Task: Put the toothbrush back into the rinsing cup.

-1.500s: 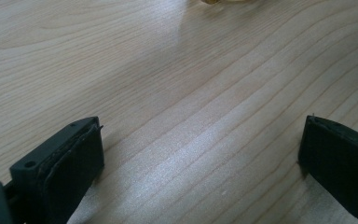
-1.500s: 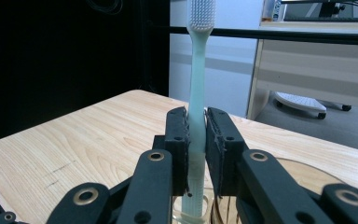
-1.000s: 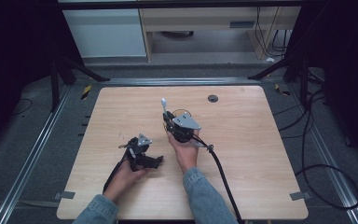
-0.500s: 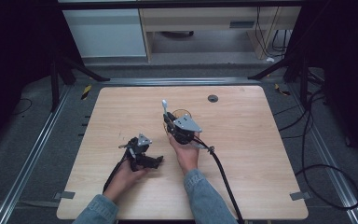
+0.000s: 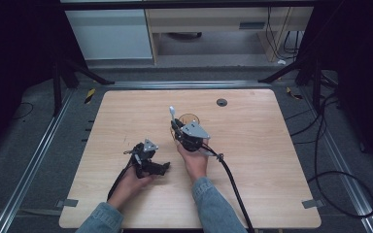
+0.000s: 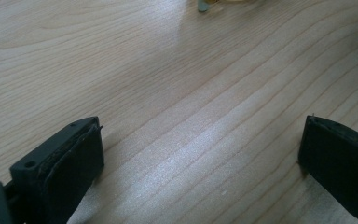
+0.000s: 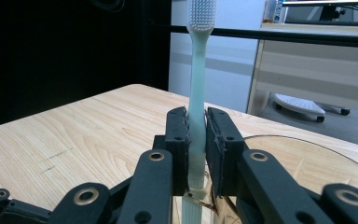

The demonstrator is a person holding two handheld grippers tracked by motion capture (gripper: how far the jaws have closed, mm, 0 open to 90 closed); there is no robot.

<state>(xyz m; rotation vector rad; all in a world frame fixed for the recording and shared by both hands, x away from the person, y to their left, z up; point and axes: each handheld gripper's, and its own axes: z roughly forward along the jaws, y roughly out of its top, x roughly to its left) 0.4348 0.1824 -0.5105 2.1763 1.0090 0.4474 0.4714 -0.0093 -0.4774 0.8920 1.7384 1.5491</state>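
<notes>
Right tool [image 7: 196,140] clamps upright toothbrush [image 7: 196,93]; left tool [image 6: 200,158] wide over pale wood table [image 5: 272,160]; dark room.

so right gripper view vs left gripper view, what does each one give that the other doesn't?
Right gripper view: the right gripper shut on an upright toothbrush, bristles on top, and the rim of a clear cup behind its jaws. Left gripper view: the left gripper with jaws wide apart, nothing between them, low over the wood. Shared: the wooden table.
</notes>
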